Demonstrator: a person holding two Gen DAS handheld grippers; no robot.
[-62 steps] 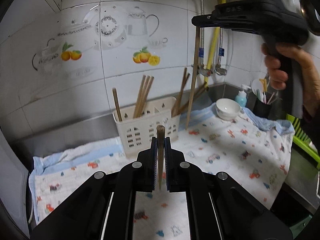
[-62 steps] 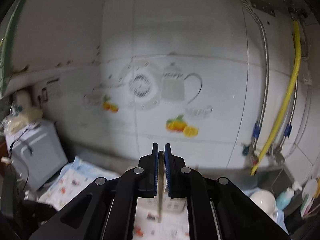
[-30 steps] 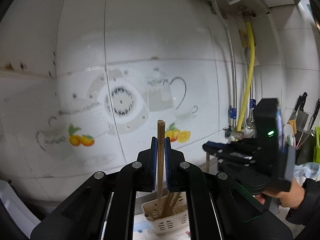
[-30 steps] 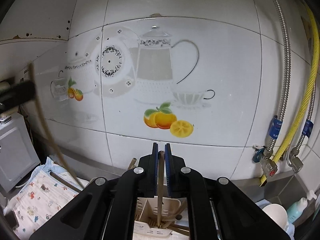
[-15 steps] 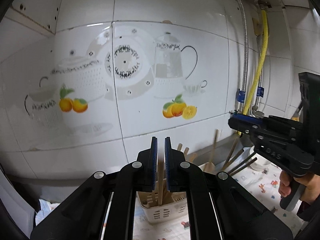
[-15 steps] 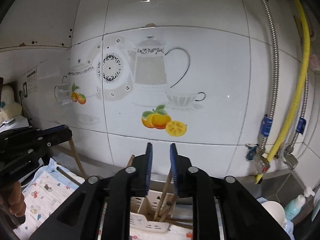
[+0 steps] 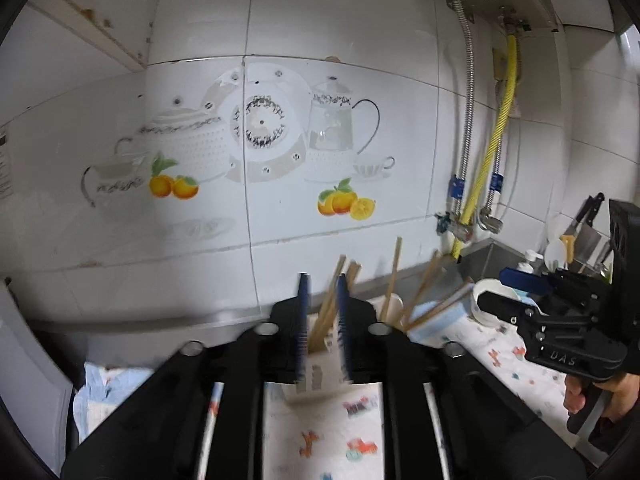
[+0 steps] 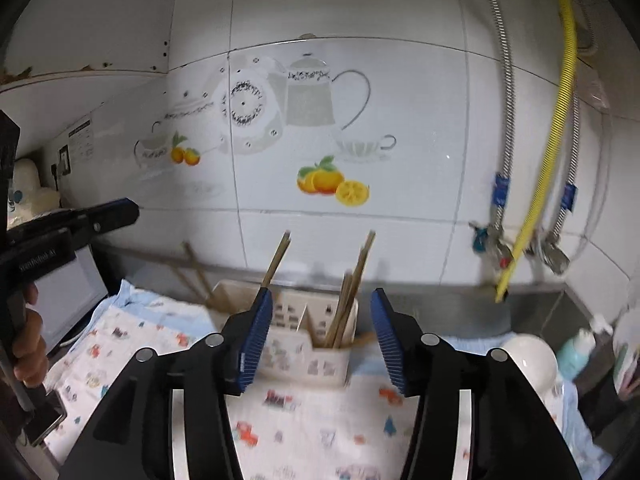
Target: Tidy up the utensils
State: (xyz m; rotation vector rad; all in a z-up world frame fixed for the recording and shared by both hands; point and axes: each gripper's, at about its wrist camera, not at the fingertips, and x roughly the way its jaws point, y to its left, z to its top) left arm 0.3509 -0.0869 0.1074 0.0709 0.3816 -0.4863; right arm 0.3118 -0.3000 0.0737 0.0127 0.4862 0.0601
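Glossy white tiles [image 8: 360, 80] cover the wall. The chopsticks [image 8: 344, 312] look like plain matt wood, standing in a cream plastic holder [image 8: 304, 344]. Soft printed cloth [image 8: 320, 420] lies over the table. A ribbed metal hose [image 8: 506, 100] and a yellow corrugated hose [image 8: 560, 100] hang beside. The bowl [image 8: 532, 356] is shiny ceramic.

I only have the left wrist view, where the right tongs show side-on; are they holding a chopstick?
Observer: No. In the right wrist view the right tongs are open, having just been opening, with nothing between them.
Operator: Thank you. Where do the chopsticks stand in the holder?
Observer: A bunch of chopsticks stands in the right-hand part of the holder, as that view shows it.
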